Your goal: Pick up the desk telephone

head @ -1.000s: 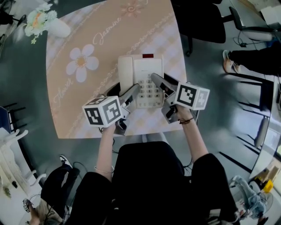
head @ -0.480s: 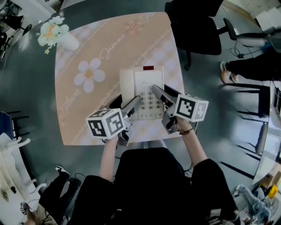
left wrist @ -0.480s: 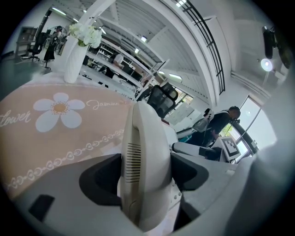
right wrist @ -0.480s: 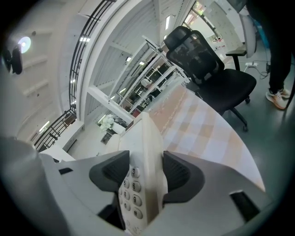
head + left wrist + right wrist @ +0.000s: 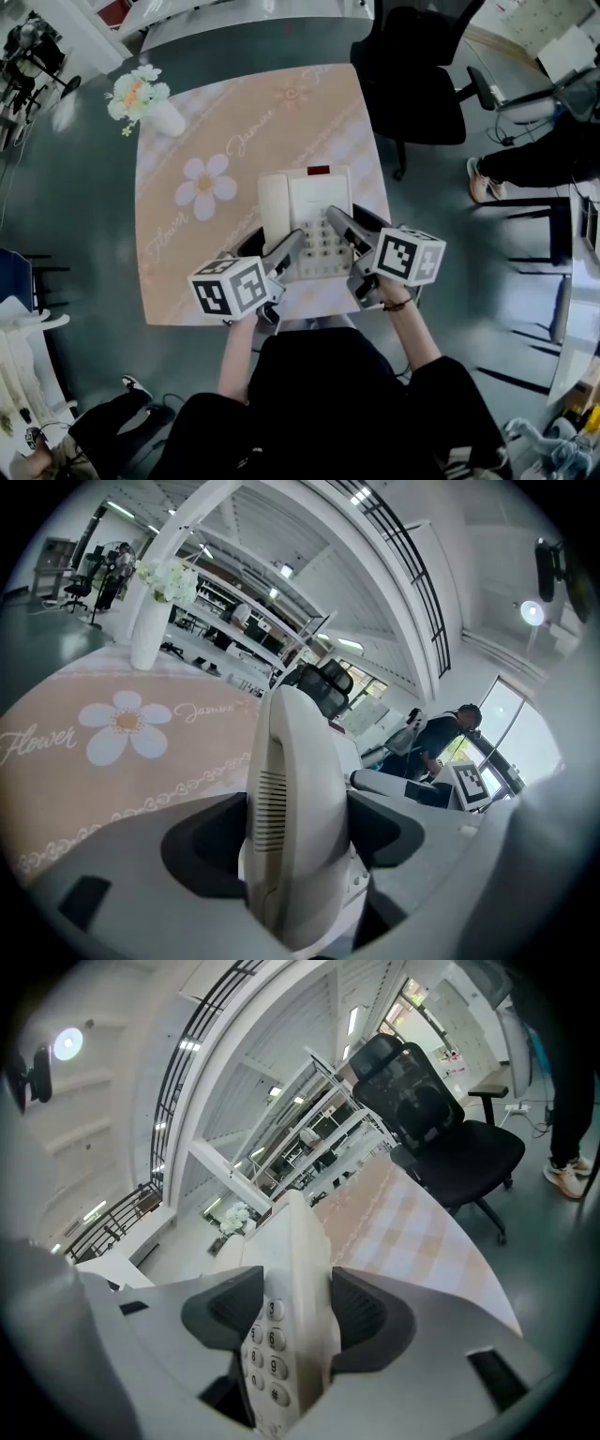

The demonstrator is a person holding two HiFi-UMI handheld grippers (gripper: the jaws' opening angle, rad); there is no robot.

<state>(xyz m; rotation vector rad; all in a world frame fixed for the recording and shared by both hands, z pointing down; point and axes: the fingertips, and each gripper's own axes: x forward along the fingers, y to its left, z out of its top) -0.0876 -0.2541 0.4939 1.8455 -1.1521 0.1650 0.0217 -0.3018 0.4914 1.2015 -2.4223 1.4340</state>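
Note:
The cream desk telephone (image 5: 305, 211) with its handset on the left and a grey keypad is held over the near part of the peach flower-print table (image 5: 187, 272). My left gripper (image 5: 289, 246) is shut on its near left edge, by the handset. My right gripper (image 5: 334, 217) is shut on its near right edge, over the keypad. In the left gripper view the telephone's slotted side (image 5: 295, 808) fills the gap in the left gripper (image 5: 298, 836). In the right gripper view the number keys (image 5: 272, 1344) sit inside the right gripper (image 5: 286, 1312). Whether the base touches the table is hidden.
A white vase of flowers (image 5: 141, 98) stands at the table's far left corner. A black office chair (image 5: 412, 75) is beyond the far right corner. A person's shoe and leg (image 5: 483, 178) are at the right, and another person (image 5: 445, 742) stands past the table.
The table has slid down and right in the head view and looks smaller, while the telephone and both grippers keep their size and hold. The telephone seems raised.

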